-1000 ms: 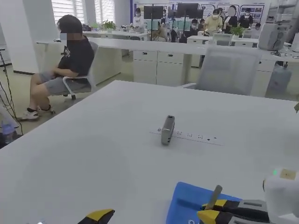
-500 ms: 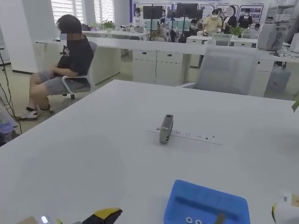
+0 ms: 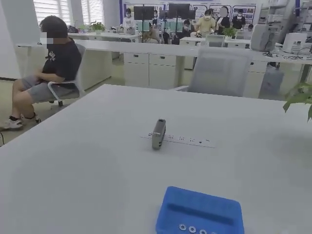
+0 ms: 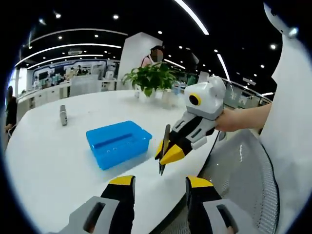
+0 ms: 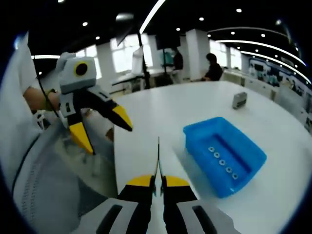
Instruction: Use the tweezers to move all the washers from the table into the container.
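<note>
While my right tongs clamp the tweezers, tip aimed left, the container sits beyond them on the surface; left tongs gape wide.

Blue container: near end cut off at head view's bottom edge, along with some washers; interior hidden behind its own wall in left gripper view.

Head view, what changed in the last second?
The right gripper, shut on the tweezers, pulled back from over the blue container to the table's near edge; the left gripper, open, drew back too. The view's shift is the headset moving. Container, washers and plug stayed put.
</note>
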